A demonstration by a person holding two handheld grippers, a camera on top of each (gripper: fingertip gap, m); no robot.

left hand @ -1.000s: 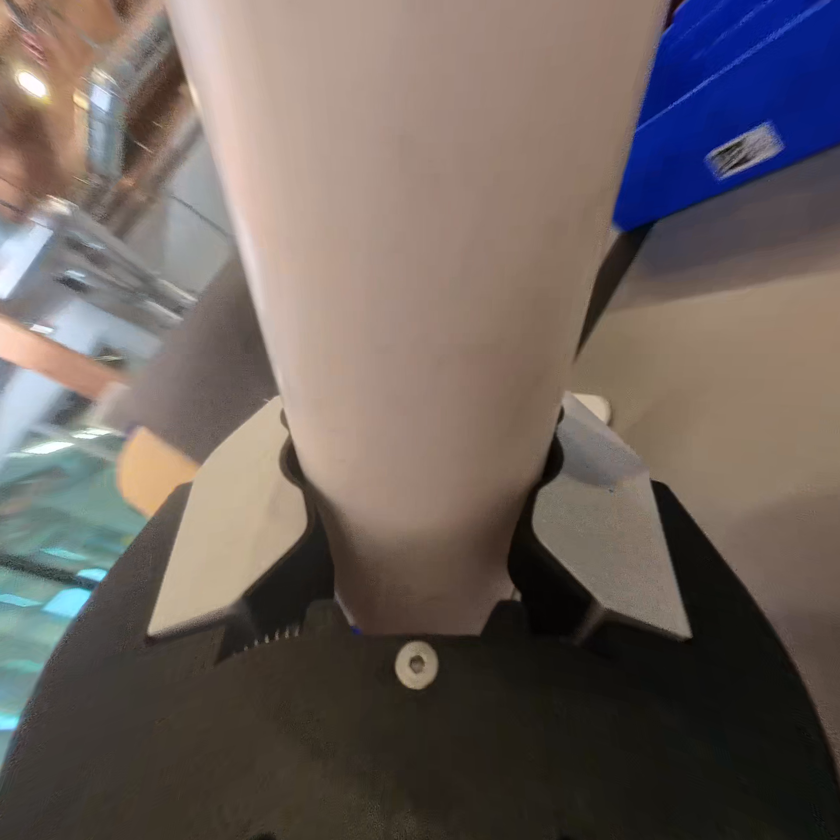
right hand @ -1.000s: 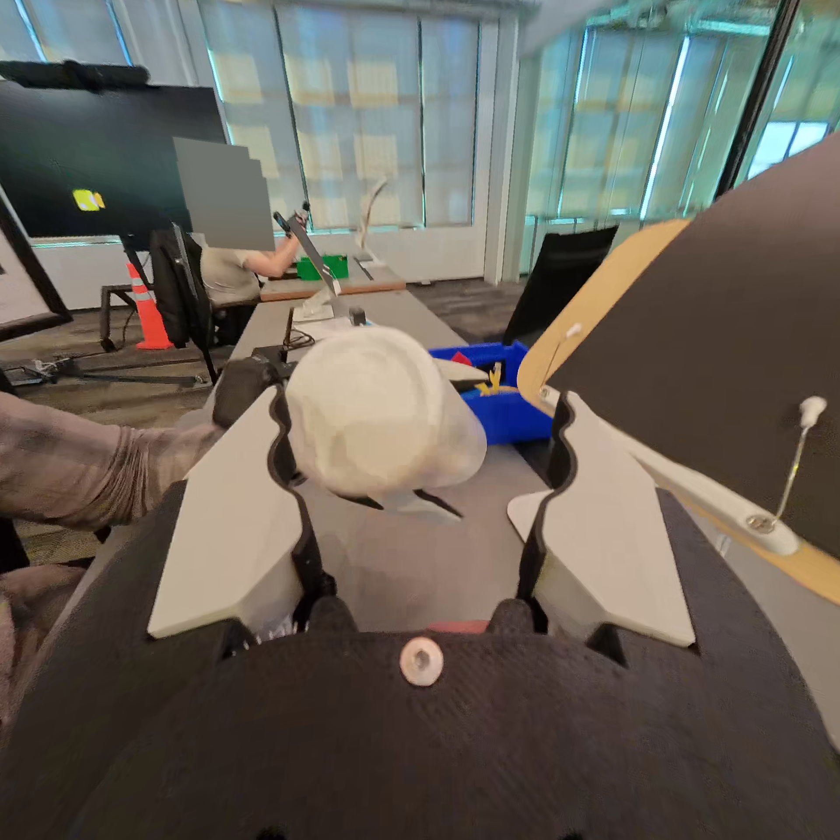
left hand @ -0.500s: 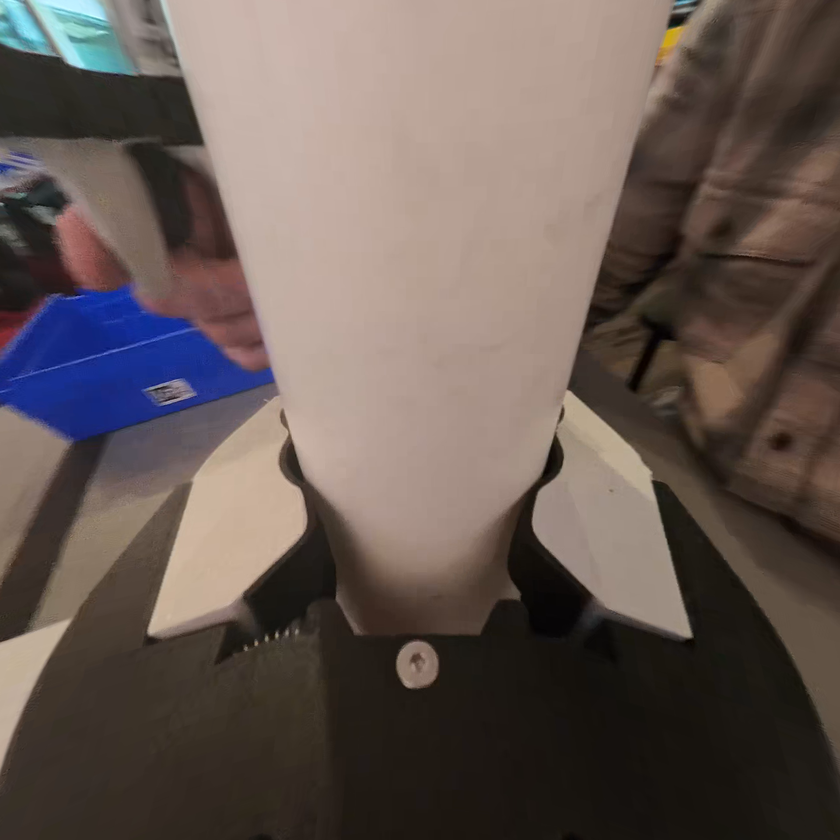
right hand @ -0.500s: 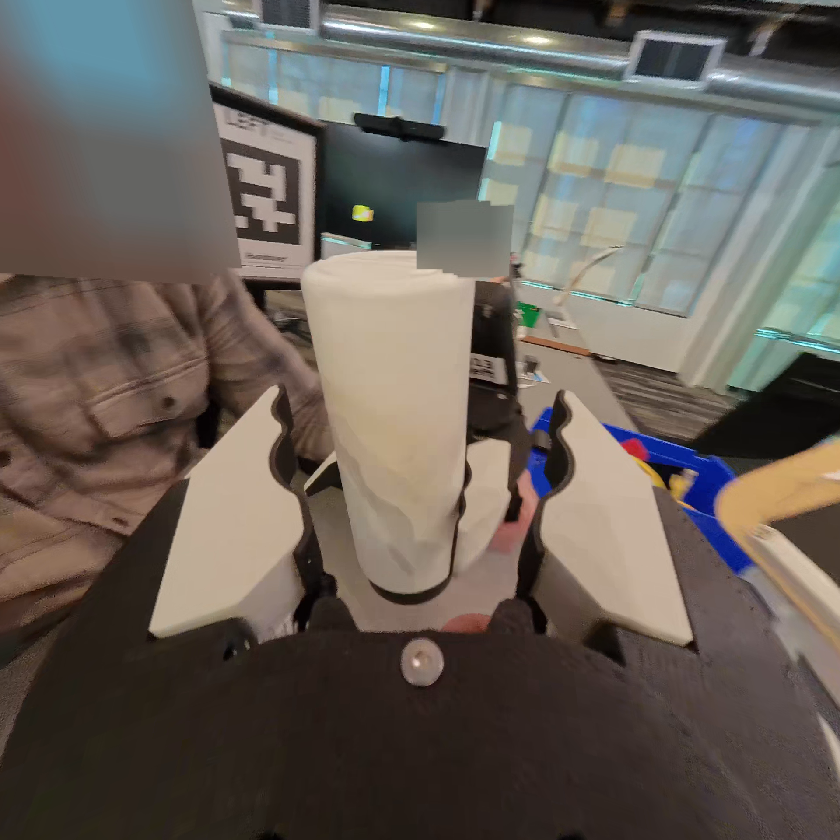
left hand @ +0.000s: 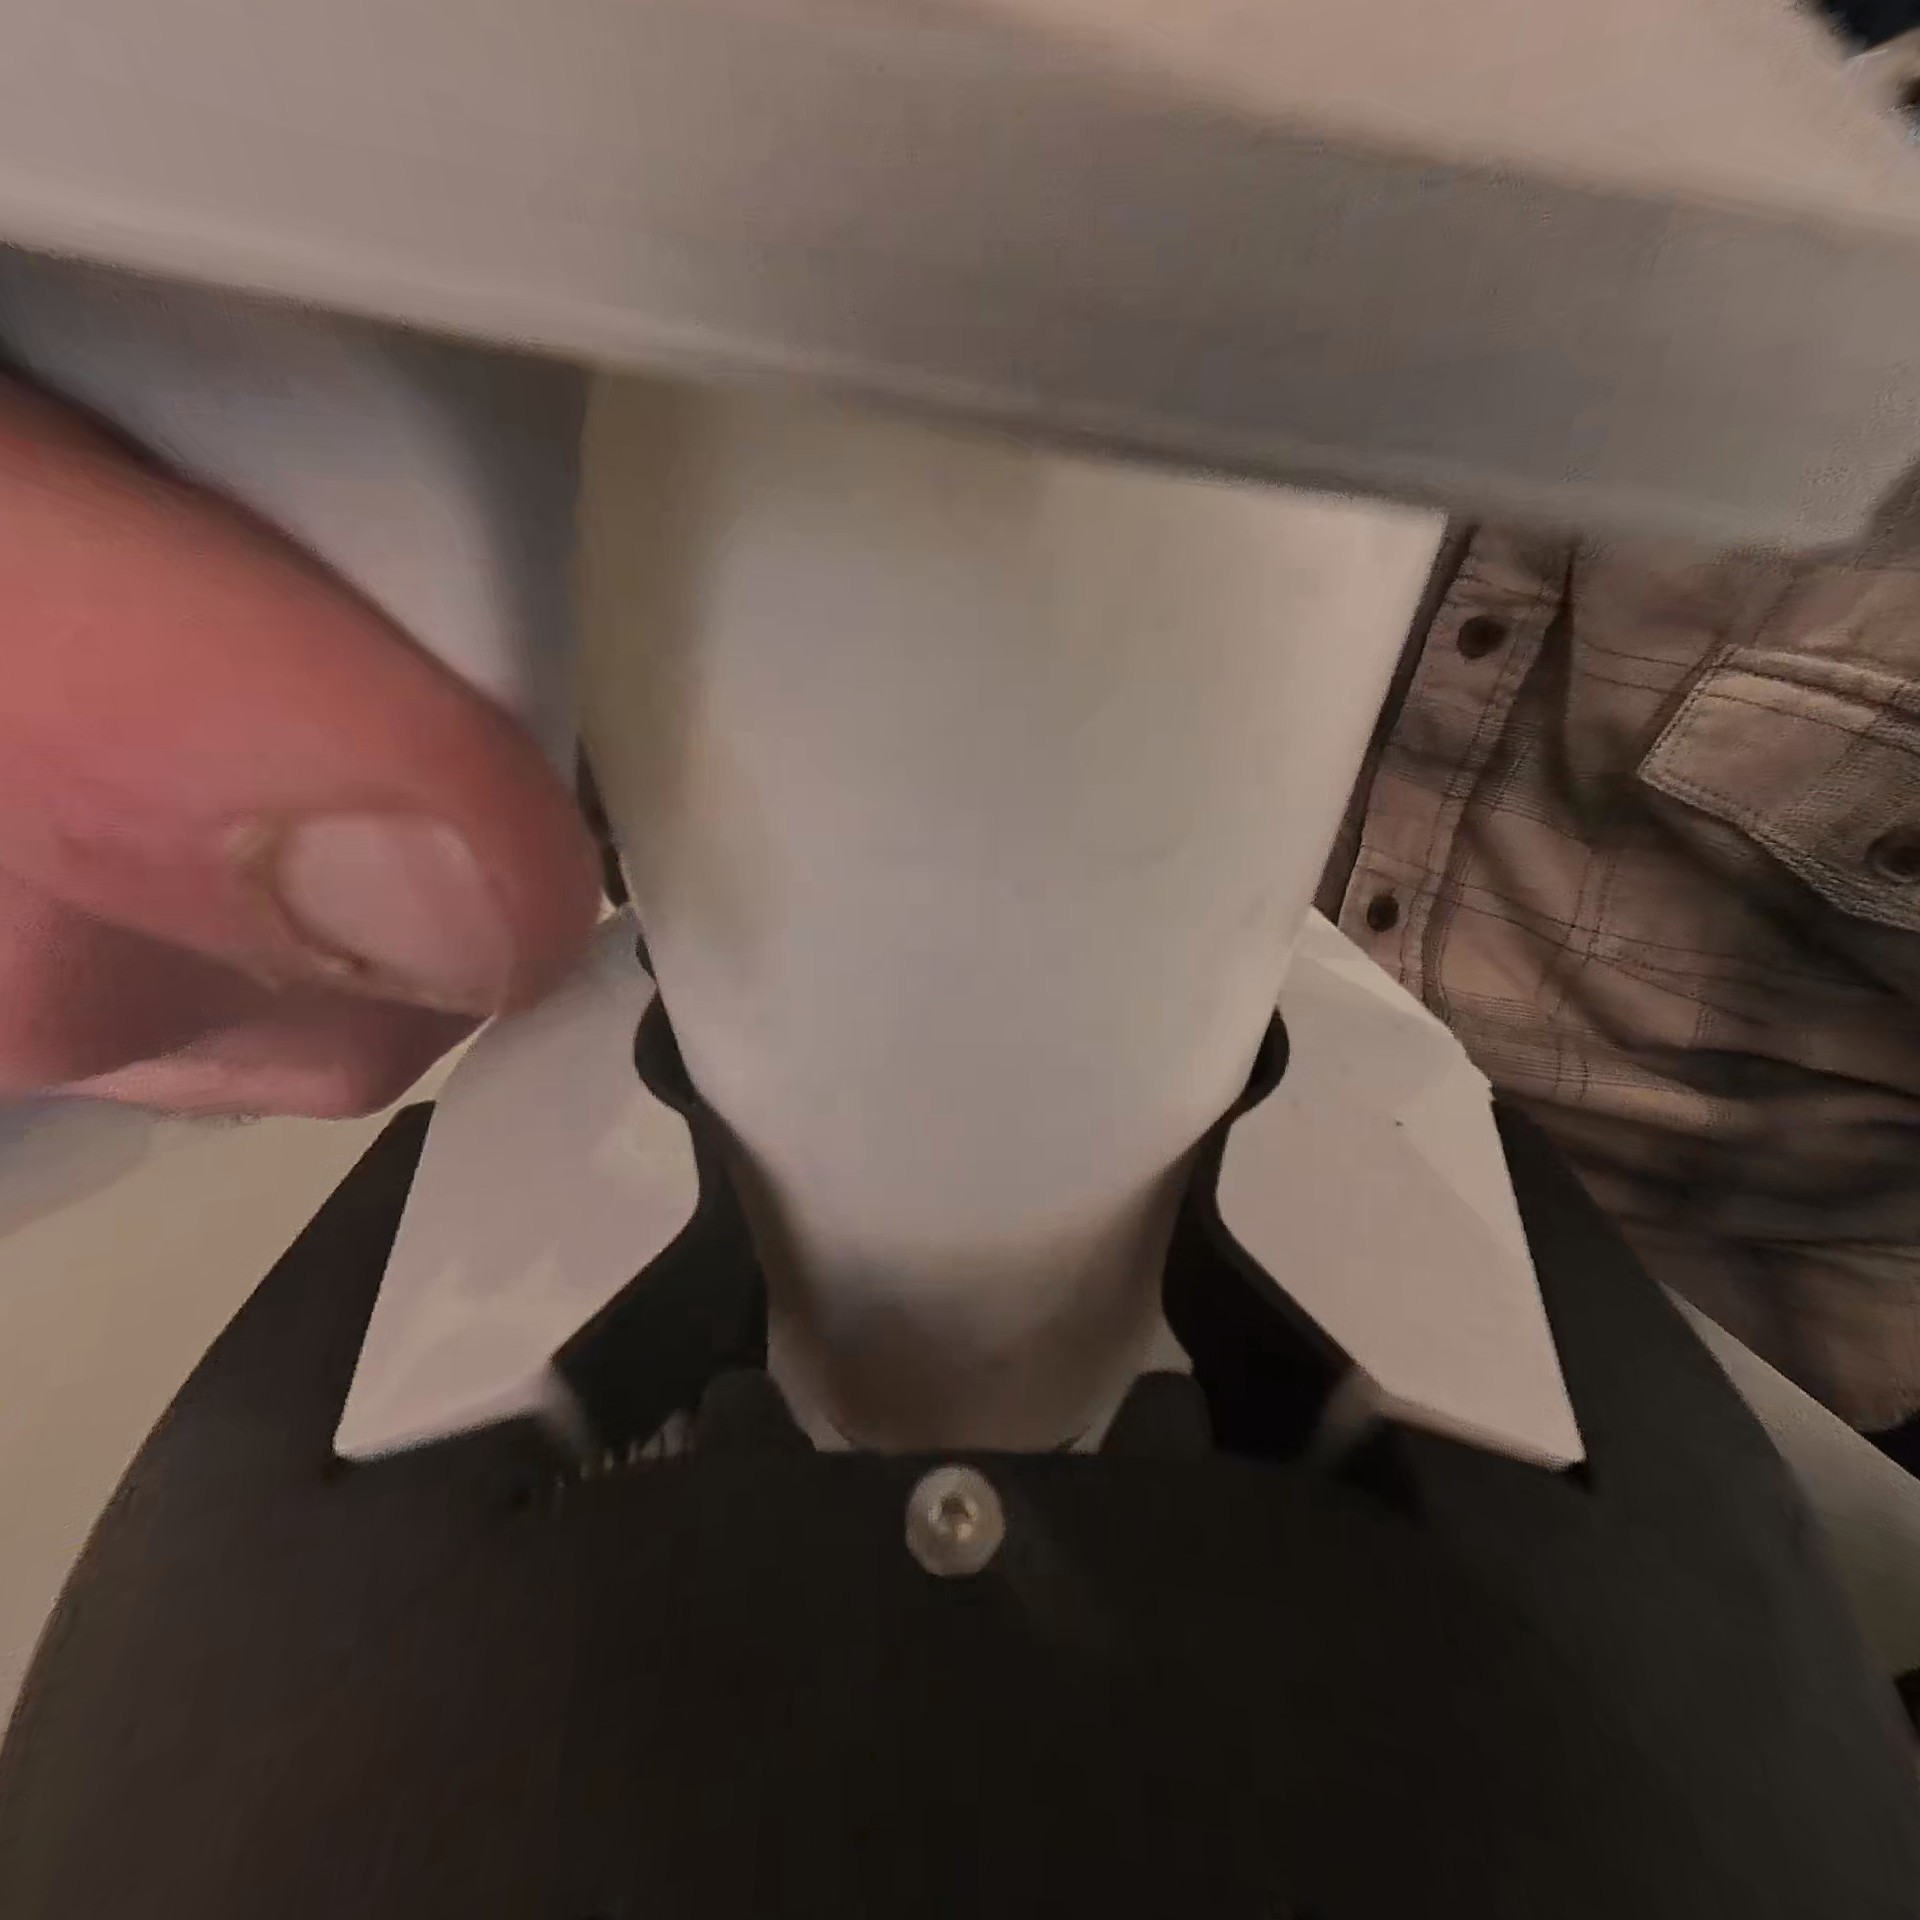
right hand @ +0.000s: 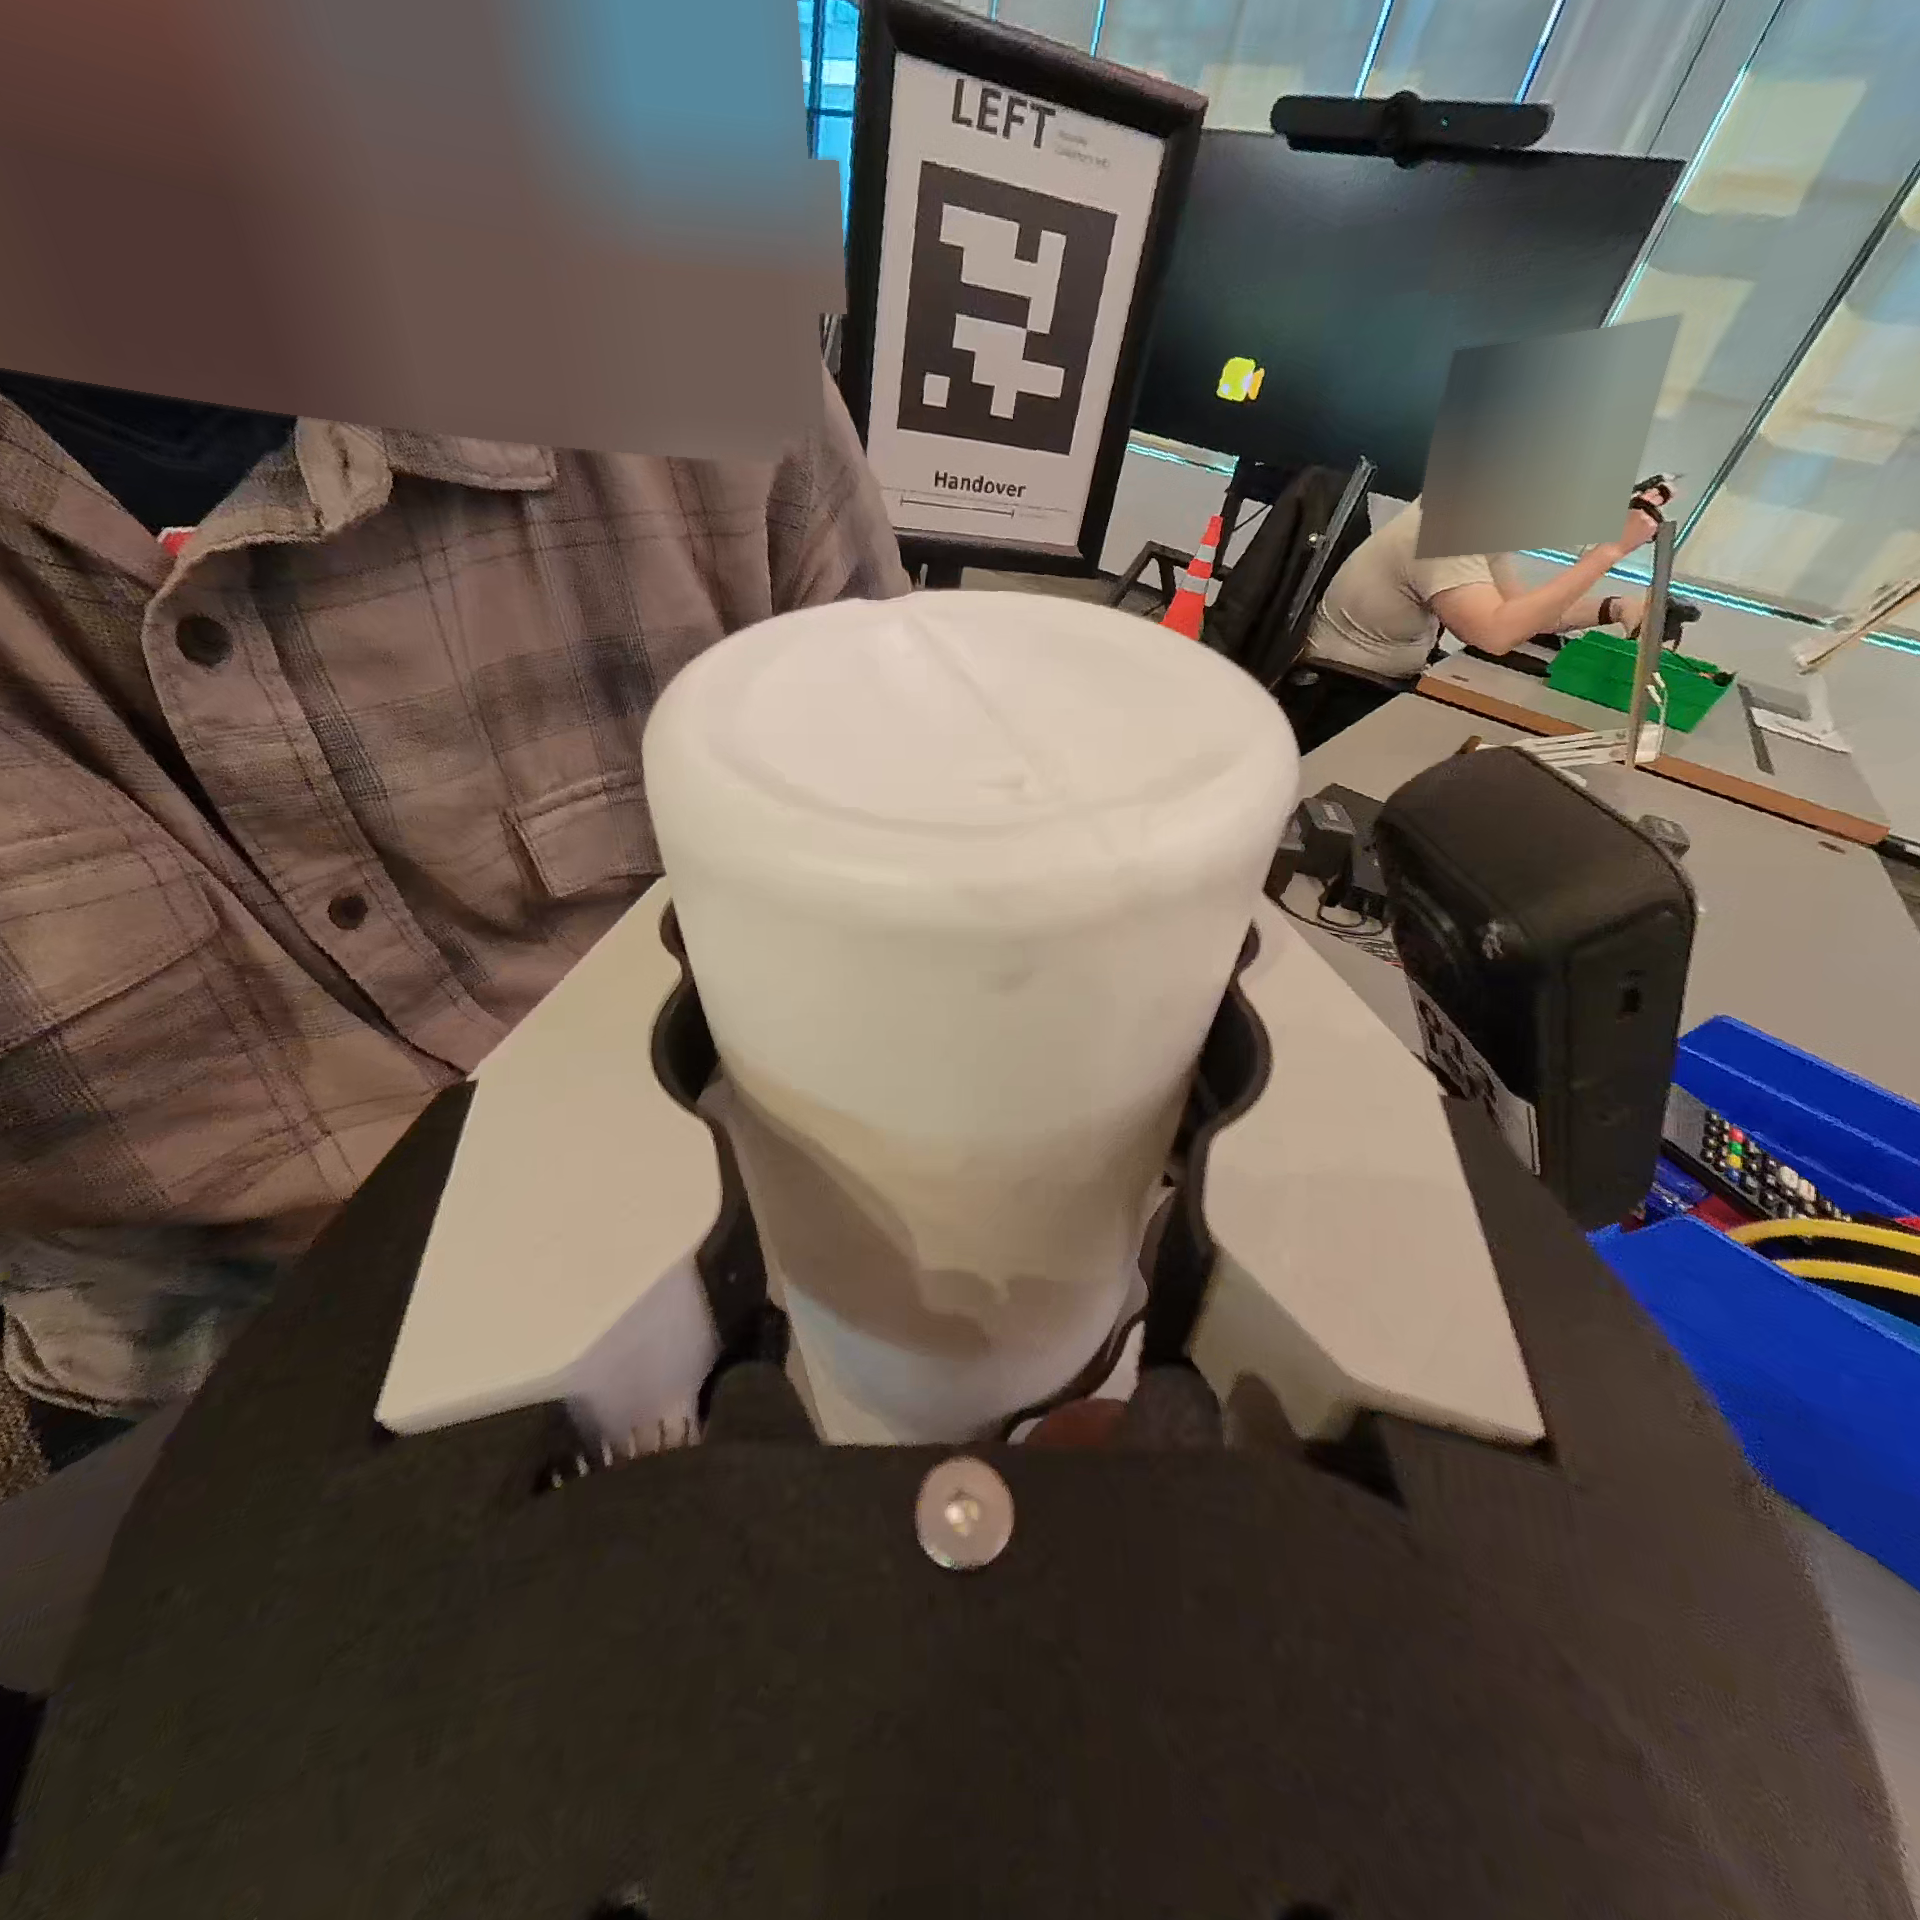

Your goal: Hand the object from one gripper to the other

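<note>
A white cylindrical roll (right hand: 966,935) stands on end between the fingers of my right gripper (right hand: 961,925), whose pads touch it on both sides. My left gripper (left hand: 971,925) is shut on the same roll (left hand: 987,831) lower down. In the left wrist view a blurred white band (left hand: 935,260) crosses the top of the roll, likely the right gripper's finger. A person's thumb (left hand: 312,831) is close at the left. In the right wrist view the left gripper is mostly hidden under the roll.
A person in a plaid shirt (right hand: 260,831) is close behind the roll. A framed marker sign (right hand: 997,301), a dark monitor (right hand: 1403,291), a black device (right hand: 1538,956) and blue bins (right hand: 1787,1299) are to the right. Another person (right hand: 1455,613) sits at a far table. My right fingertips sit around 9 centimeters from my left ones.
The left gripper swung the roll round toward the person and upright. The right gripper moved onto it, and its fingers now hold the roll, which was farther off before.
</note>
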